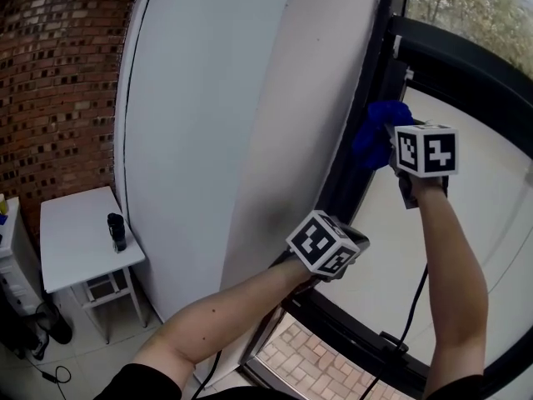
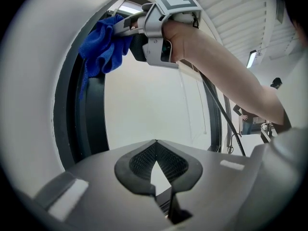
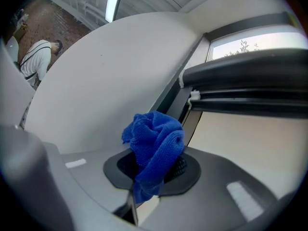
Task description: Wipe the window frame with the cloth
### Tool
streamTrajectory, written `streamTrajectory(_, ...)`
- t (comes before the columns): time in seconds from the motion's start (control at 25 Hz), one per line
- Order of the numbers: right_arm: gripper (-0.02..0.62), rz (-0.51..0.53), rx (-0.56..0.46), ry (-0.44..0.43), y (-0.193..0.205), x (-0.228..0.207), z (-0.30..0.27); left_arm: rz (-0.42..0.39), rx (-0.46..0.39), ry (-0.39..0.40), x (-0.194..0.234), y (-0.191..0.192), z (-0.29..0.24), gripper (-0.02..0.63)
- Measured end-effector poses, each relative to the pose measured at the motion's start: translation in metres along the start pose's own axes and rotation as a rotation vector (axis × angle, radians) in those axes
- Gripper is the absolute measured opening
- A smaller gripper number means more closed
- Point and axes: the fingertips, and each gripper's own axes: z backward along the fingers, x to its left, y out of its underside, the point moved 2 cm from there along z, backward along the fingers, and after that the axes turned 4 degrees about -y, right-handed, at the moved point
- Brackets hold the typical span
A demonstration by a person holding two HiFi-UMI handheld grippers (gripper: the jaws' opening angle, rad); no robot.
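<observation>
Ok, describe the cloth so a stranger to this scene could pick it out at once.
Find the dark window frame on the right of the head view. Partway up its upright post, the right gripper clamps a bunched cloth at it. It is the only bright blue thing beside white wall and black frame.
</observation>
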Motion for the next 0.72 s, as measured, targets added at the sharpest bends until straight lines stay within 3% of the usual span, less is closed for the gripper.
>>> streamTrajectory(0.36,0.077,-0.010,-0.023,0.121,-0.063,-0.035,-0.004,-0.008,-0.020,0.007,0.002,-0.019,0.001,-0.006)
streamTrajectory(0.72,0.077,-0.031,-0.031,0.169,-0.089,-0.054,-0.009,-0.018,-0.060,0.007,0.005,-0.032,0.007,-0.006)
